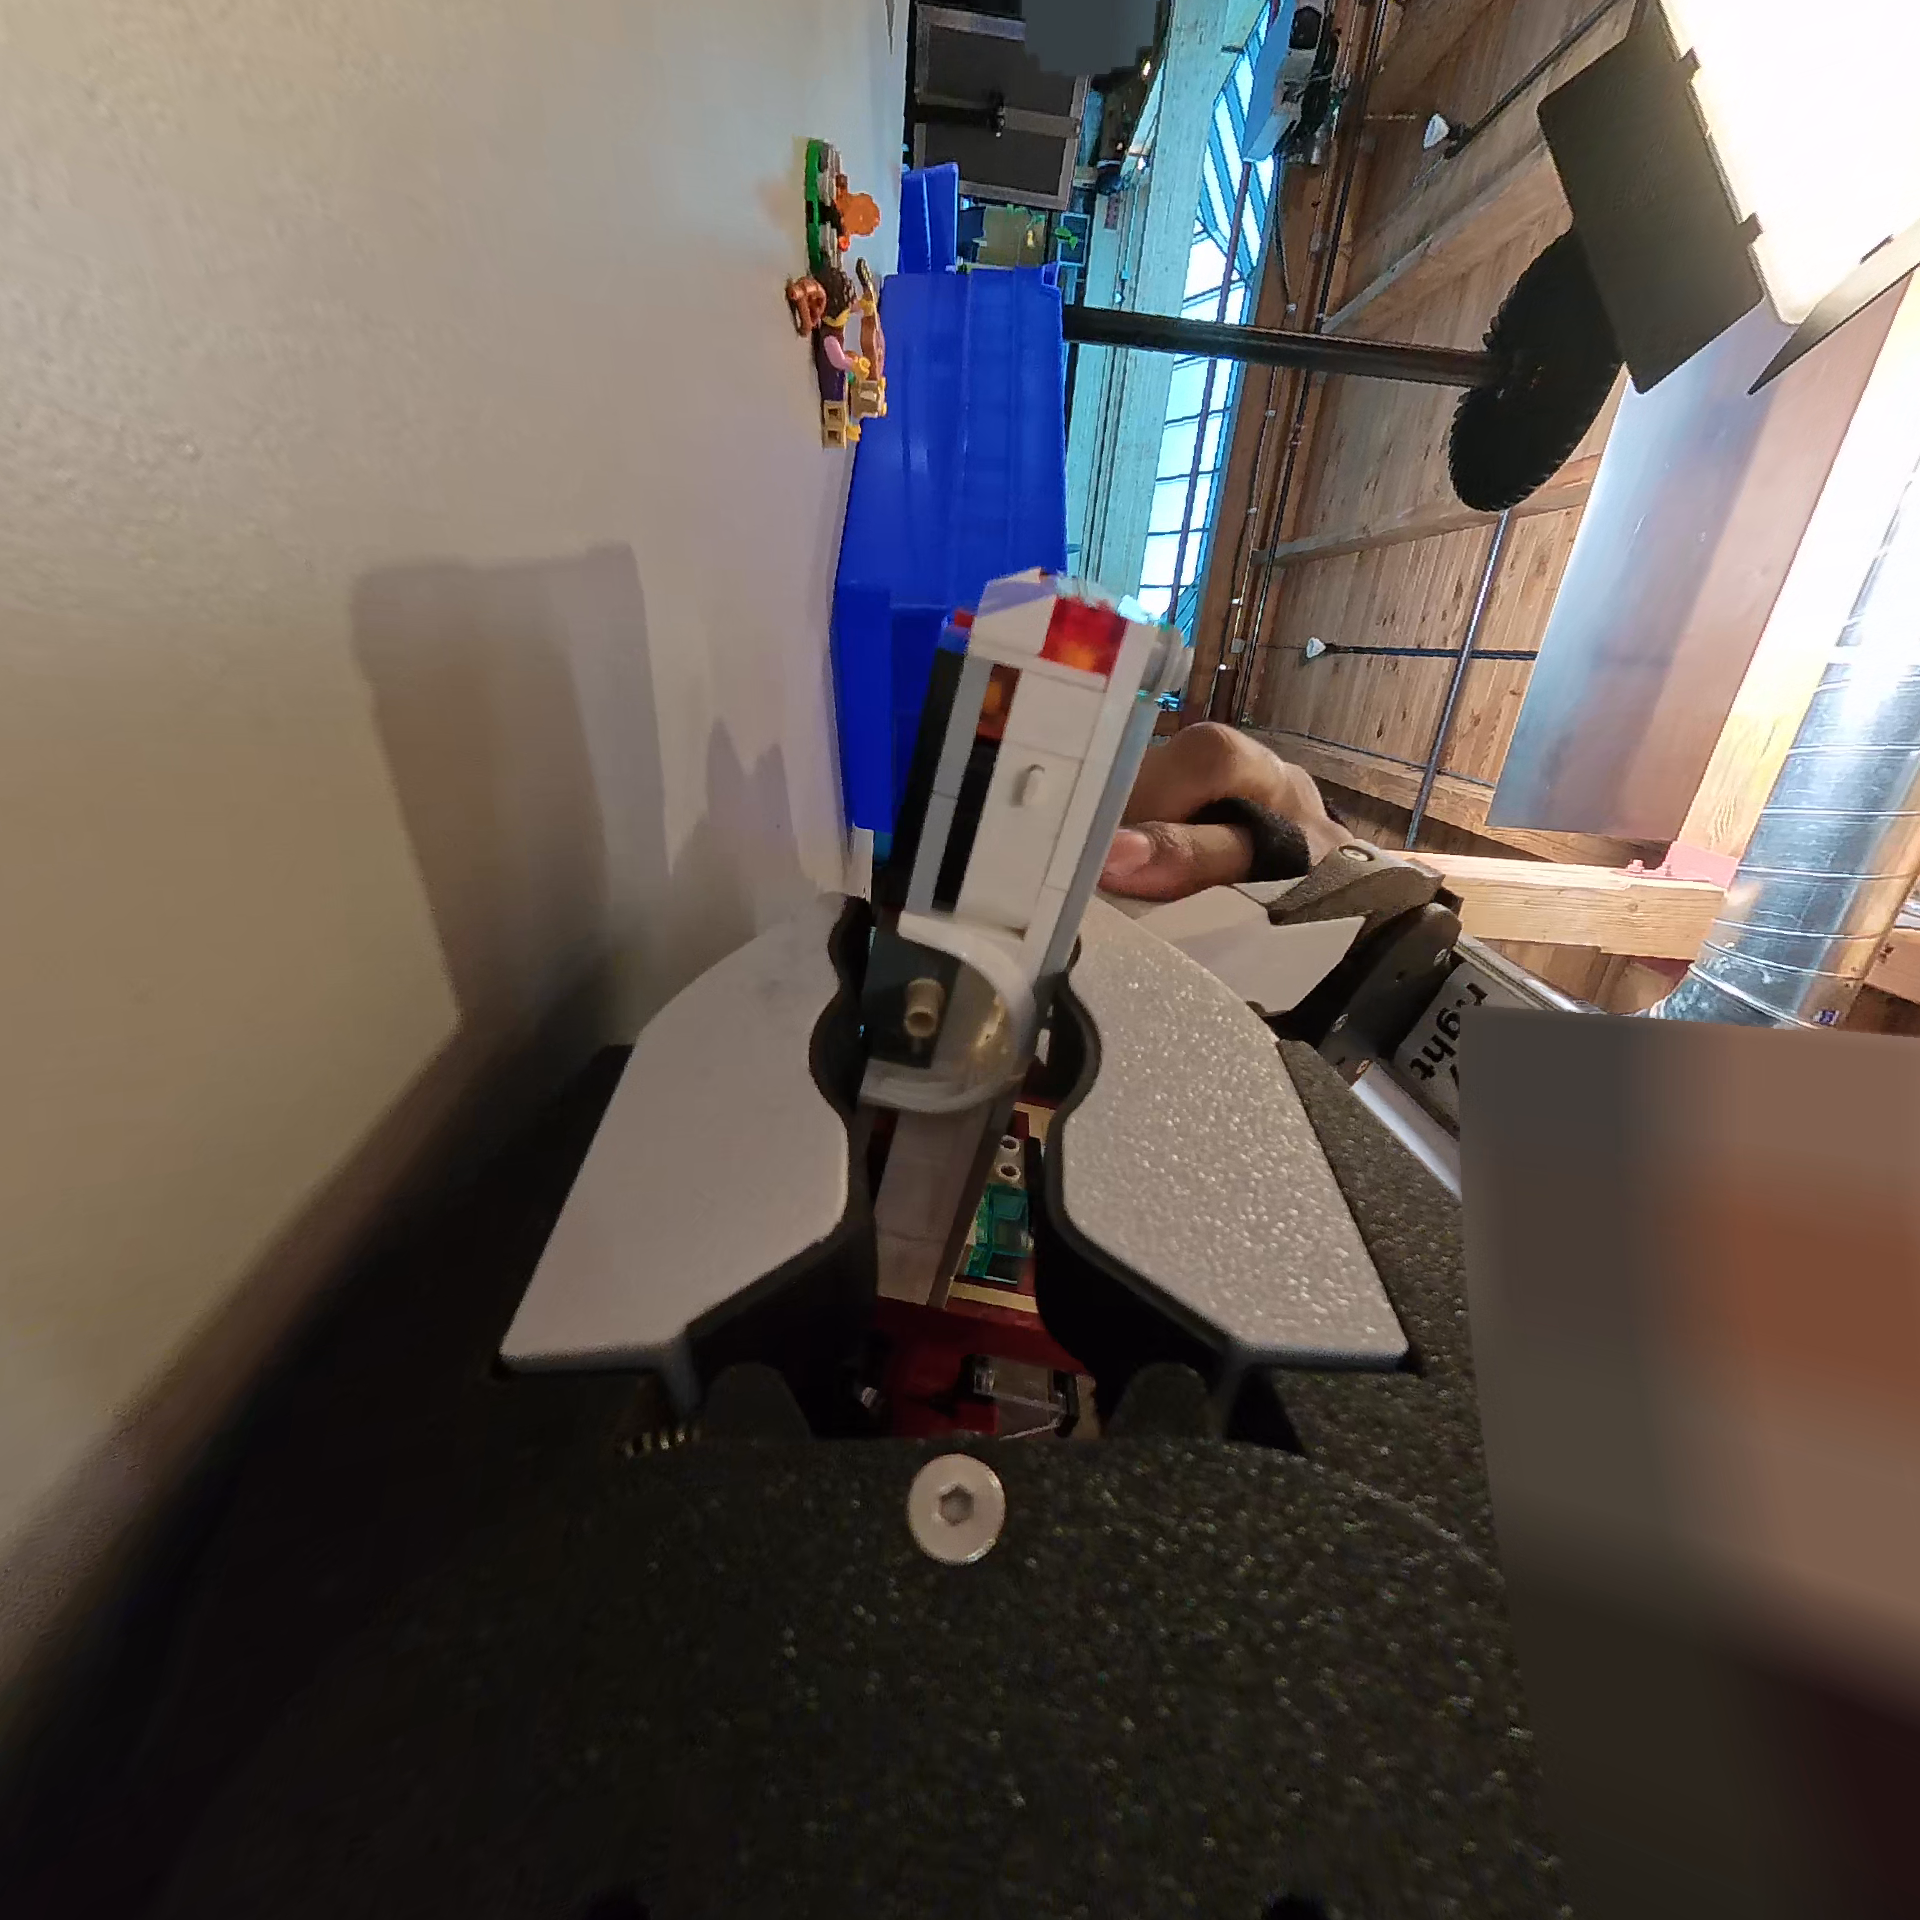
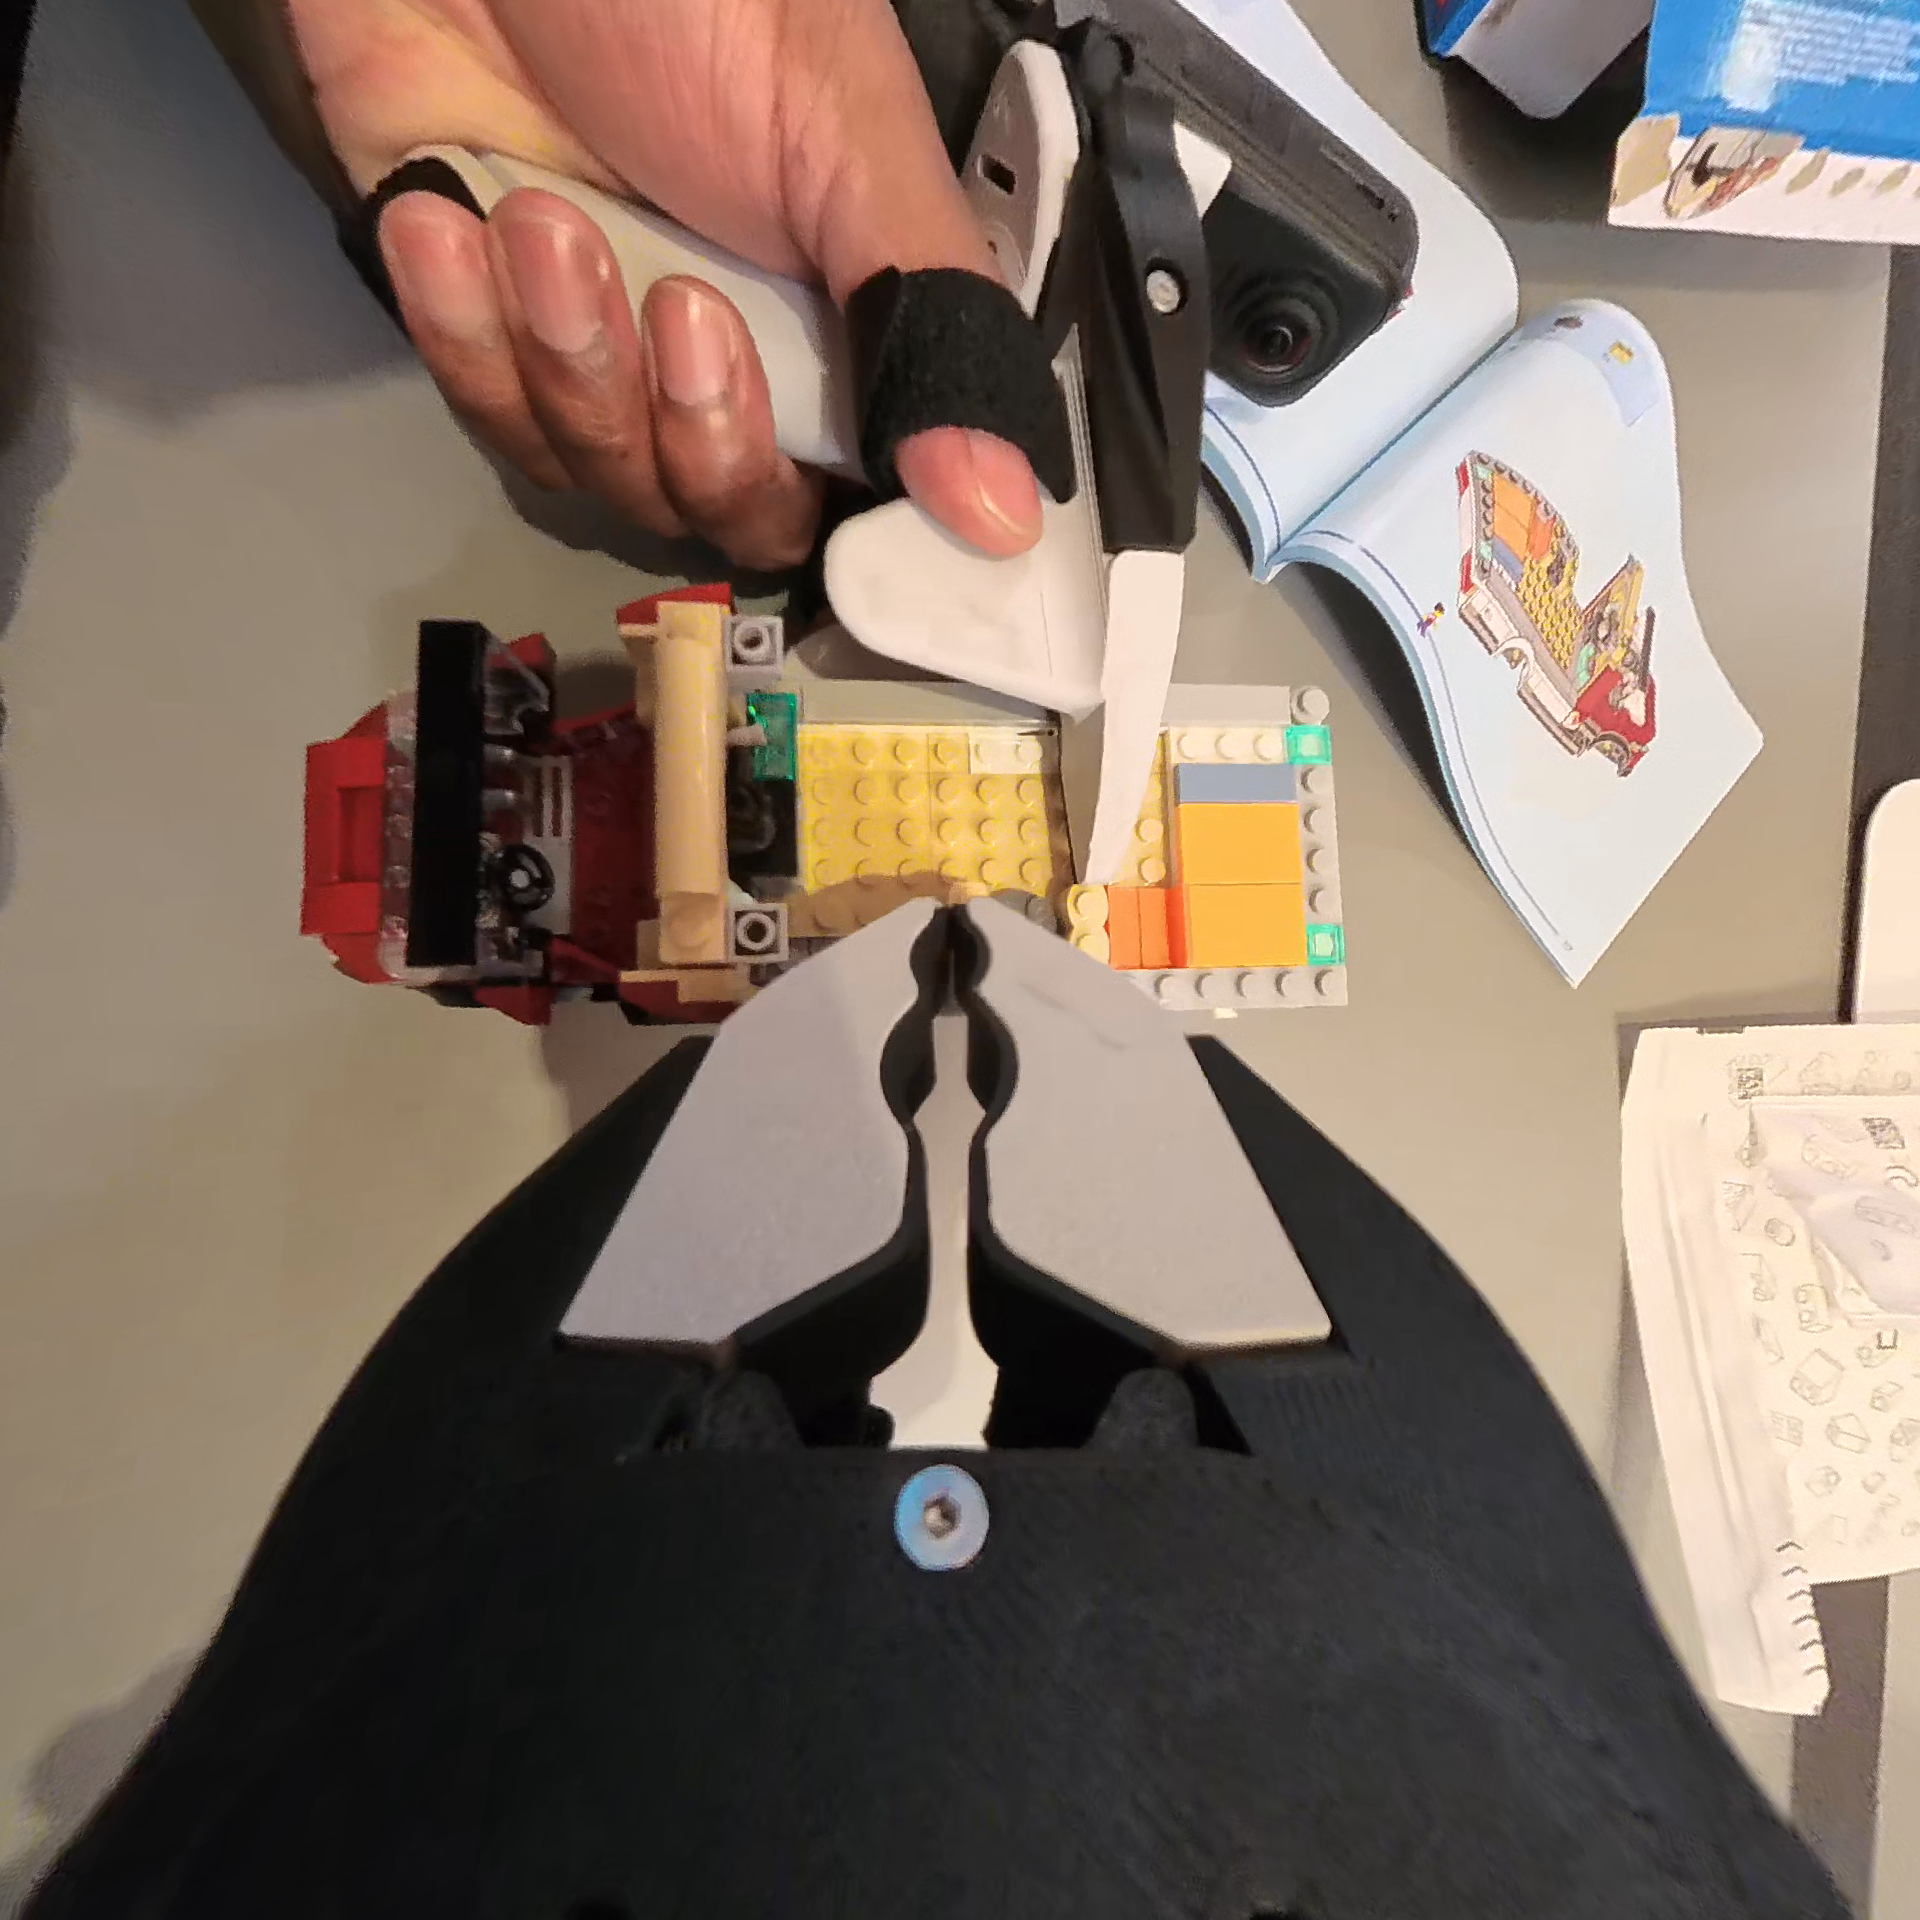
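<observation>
Left gripper point(image 1: 961, 1013) clamping a toy brick wall

Its jaws press a white brick panel point(image 1: 1023, 790); beyond it stands a blue bin point(image 1: 961, 436), with toy figures point(image 1: 842, 343) farther off.

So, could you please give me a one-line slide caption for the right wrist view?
Right gripper, jaws closed, poised over a brick-built camper van that the left gripper steadies on a grey table.

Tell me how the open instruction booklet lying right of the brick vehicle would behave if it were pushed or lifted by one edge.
The instruction booklet would likely flop, since its thin pages already curve up from the fold. It looks light, so a push would probably slide it across the smooth table rather than tip it. A single page might bend or crease if pinched alone.
</observation>
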`<state>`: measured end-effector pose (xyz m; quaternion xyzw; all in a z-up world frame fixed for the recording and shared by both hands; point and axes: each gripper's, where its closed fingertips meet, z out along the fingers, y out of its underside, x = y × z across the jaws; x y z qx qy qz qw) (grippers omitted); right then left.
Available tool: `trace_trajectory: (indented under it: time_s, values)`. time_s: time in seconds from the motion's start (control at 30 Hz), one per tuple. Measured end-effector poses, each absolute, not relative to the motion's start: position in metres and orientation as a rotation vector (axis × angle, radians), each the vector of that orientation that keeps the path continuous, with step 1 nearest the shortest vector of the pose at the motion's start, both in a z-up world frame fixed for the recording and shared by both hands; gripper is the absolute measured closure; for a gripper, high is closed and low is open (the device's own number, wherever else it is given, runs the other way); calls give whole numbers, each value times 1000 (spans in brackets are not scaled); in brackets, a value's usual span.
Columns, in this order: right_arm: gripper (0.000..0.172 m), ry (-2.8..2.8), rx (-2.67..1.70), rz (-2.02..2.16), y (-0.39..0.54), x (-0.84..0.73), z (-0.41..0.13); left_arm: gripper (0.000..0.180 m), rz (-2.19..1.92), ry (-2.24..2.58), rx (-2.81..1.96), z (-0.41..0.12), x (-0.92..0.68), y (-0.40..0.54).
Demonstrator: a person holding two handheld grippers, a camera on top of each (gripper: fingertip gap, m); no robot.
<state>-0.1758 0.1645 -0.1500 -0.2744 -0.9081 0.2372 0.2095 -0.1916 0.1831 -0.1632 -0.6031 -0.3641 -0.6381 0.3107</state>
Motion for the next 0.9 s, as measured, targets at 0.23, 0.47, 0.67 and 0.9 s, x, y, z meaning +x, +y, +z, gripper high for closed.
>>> trace_trajectory:
  time_s: [0.23, 0.47, 0.67, 0.9]
  values:
    - [172, -2526, -778, 676, 165, -174, -150, 149, -1685, -961, -1592, -164, -192, 183]
    - [172, -2525, -794, 693, 165, -174, -151, 148, -1684, -966, -1592, -164, -191, 183]
    - [172, -2516, -809, 722, 165, -174, -149, 148, -1686, -969, -1582, -163, -192, 183]
    - [166, -2442, -953, 846, 171, -175, -140, 148, -1692, -969, -1573, -163, -193, 183]
